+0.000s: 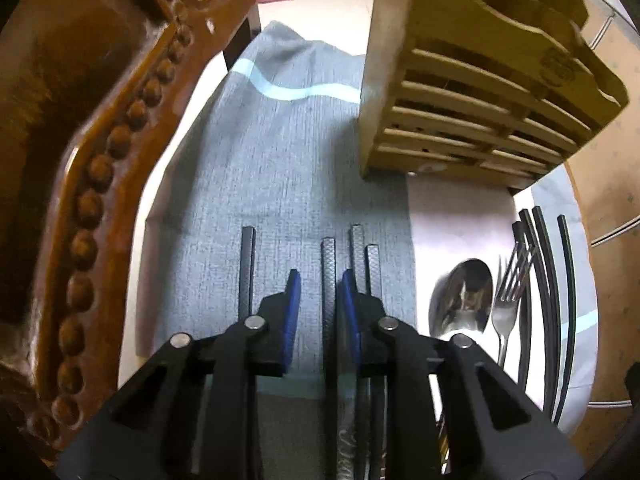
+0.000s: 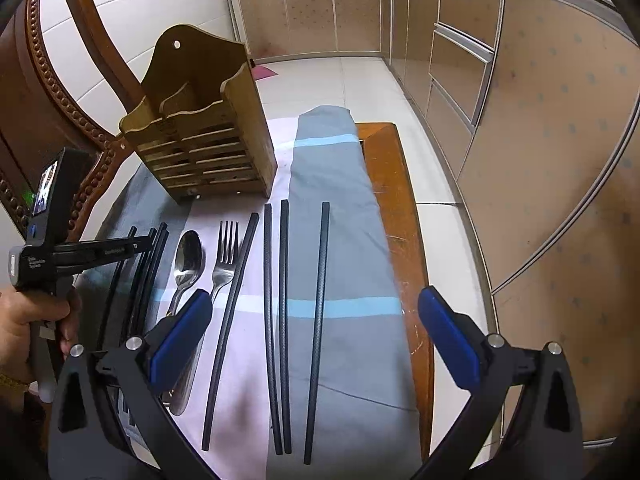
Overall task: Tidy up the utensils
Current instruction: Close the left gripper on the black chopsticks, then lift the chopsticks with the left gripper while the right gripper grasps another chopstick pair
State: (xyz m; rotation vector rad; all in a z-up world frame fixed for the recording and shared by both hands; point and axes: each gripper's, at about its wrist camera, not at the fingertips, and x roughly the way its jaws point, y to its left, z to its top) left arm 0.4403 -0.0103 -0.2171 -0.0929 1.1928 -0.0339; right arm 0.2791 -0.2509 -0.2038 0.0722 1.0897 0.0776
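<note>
Several black chopsticks (image 2: 285, 320) lie on a grey and pink cloth (image 2: 344, 264), with a steel spoon (image 2: 188, 264) and fork (image 2: 225, 264) to their left. A slatted wooden utensil holder (image 2: 204, 148) stands behind them. My left gripper (image 1: 318, 296) hovers low over a group of chopsticks (image 1: 329, 280), its blue pads partly closed around one stick with a gap on the left side. The spoon (image 1: 464, 296), fork (image 1: 505, 300) and holder (image 1: 472, 120) also show there. My right gripper (image 2: 316, 336) is wide open and empty above the chopsticks.
A carved brown wooden chair (image 1: 92, 140) stands close on the left. The wooden table edge (image 2: 400, 208) lies to the right of the cloth. Kitchen cabinets (image 2: 520, 120) line the right wall beyond a tiled floor.
</note>
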